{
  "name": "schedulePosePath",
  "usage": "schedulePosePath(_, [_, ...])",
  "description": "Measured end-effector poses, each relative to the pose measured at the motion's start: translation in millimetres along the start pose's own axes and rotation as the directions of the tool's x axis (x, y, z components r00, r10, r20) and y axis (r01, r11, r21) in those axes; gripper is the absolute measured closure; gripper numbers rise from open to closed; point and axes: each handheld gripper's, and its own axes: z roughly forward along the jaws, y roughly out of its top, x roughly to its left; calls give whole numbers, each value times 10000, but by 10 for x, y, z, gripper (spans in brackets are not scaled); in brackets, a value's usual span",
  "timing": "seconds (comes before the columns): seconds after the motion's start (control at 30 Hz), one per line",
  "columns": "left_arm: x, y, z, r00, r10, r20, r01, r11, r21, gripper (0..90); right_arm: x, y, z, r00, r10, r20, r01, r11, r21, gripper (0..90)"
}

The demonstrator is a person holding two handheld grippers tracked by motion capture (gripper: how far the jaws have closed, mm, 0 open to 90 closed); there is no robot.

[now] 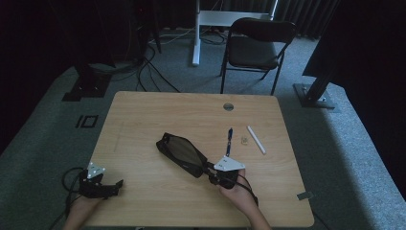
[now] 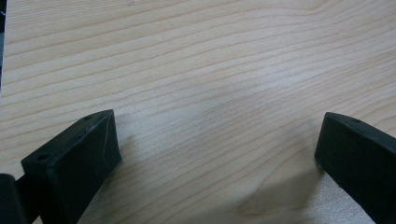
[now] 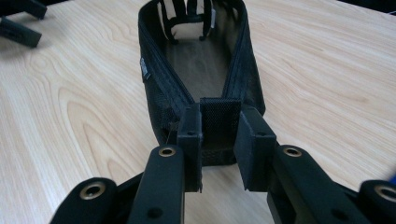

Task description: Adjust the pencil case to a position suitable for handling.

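Observation:
A black mesh pouch [image 1: 181, 153] lies open on the wooden table [image 1: 143, 115], slanting from mid-table toward the front right. My right gripper [image 1: 209, 168] is shut on the pouch's near end. In the right gripper view the pads [image 3: 192, 140] pinch the mesh tab at the end of the pouch [image 3: 201, 60], whose open top faces up. My left gripper [image 1: 115, 187] rests at the table's front left corner, apart from the pouch. In the left gripper view, that left gripper [image 2: 219, 144] is open over bare wood [image 2: 210, 70].
A blue pen [image 1: 229, 141], a small pale object [image 1: 244, 141] and a white stick [image 1: 255, 139] lie right of the pouch. A cable grommet [image 1: 228, 106] sits near the far edge. A black chair [image 1: 256, 45] stands beyond the table.

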Motion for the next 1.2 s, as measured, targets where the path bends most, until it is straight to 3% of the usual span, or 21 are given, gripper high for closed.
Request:
schedulePosePath(0.53, [0,0,0,10000,1,-3,-1,10000,-6,0,-99,-213,-372,9993,57,356,-58,10000,27,731])
schedulePosePath(0.77, [0,0,0,10000,0,-3,0,10000,-5,0,-116,-287,-506,9987,-286,430,282,9995,103,730])
schedulePosePath(1.2, [-1,0,1,10000,1,-5,-1,10000,-7,0,-178,-384,-716,9986,-293,440,285,9994,192,730])
